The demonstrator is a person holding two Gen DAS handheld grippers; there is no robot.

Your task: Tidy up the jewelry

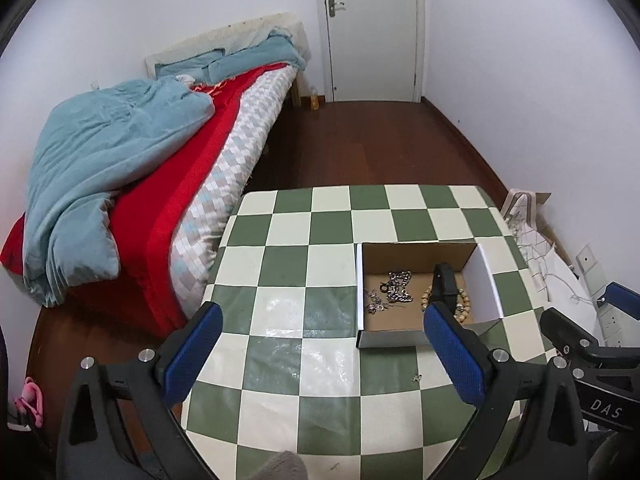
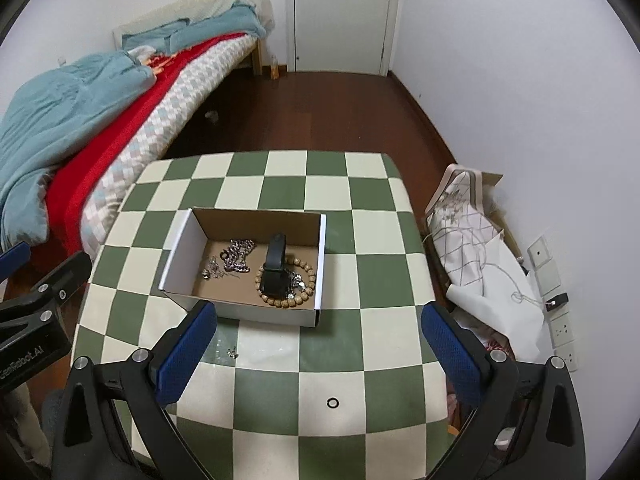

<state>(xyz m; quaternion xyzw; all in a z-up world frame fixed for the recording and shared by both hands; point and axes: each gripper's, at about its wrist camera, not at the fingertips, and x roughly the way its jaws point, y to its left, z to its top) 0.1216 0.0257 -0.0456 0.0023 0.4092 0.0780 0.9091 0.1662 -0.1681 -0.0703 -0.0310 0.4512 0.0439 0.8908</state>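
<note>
I have both grippers above the green-and-cream checkered counter (image 2: pixel 280 376), the left gripper (image 1: pixel 320 354) and right gripper (image 2: pixel 318 350) each with jaws spread wide and holding nothing. The open white cardboard box (image 2: pixel 182 254) sits on the counter with a silver chain (image 2: pixel 238 256), a black watch (image 2: pixel 275 270) lying across a wooden bead bracelet (image 2: pixel 286 302), and small silver pieces (image 2: pixel 212 270) inside. A black ring (image 2: pixel 332 402) and a tiny silver piece (image 2: pixel 232 353) lie on the counter outside it.
</note>
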